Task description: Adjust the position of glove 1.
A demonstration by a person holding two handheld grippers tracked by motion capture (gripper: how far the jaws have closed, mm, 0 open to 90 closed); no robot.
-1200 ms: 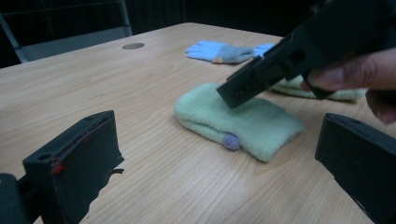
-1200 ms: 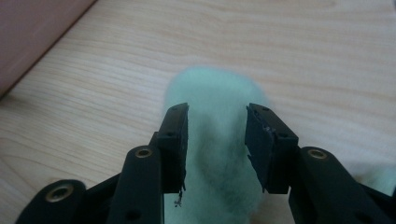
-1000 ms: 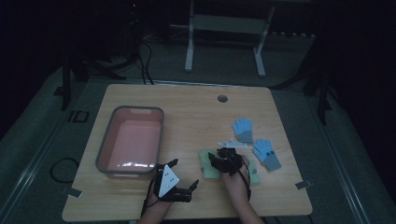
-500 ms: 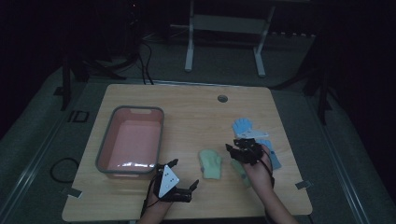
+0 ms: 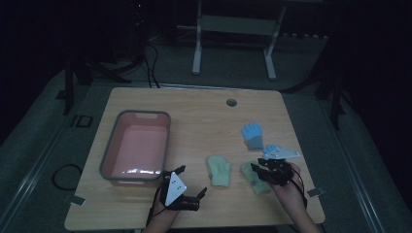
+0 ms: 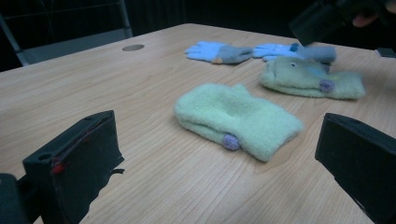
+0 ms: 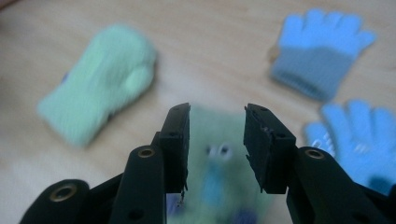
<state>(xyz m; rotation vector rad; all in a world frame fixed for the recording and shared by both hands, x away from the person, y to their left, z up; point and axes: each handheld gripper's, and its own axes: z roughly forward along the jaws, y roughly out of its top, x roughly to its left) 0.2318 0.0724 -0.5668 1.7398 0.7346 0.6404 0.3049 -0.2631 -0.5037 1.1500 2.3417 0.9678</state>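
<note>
A plain green mitten point(image 5: 218, 171) point(image 6: 238, 119) point(image 7: 102, 98) lies flat near the table's front. To its right lies a second green mitten with a face point(image 5: 252, 182) point(image 6: 303, 79) point(image 7: 217, 186). My right gripper point(image 5: 260, 167) point(image 7: 217, 121) hovers just above it, open. Its jaws have just been closing a little and stand apart with nothing pinched between them. My left gripper point(image 5: 192, 180) point(image 6: 219, 140) rests open on the table, pointing at the plain mitten. Beyond lie two blue gloves, one point(image 5: 252, 135) point(image 7: 317, 51) farther back, the other point(image 7: 355, 135) point(image 6: 275, 49) beside the right gripper.
A pink tub with a grey rim point(image 5: 109, 155) stands on the left of the wooden table point(image 5: 204, 116). A round cable hole point(image 5: 231, 102) sits near the far edge. A metal stand's legs rise behind the table.
My right gripper has moved to the right, away from the plain mitten, and now hangs over the face mitten beside the blue gloves. The left gripper has stayed put.
</note>
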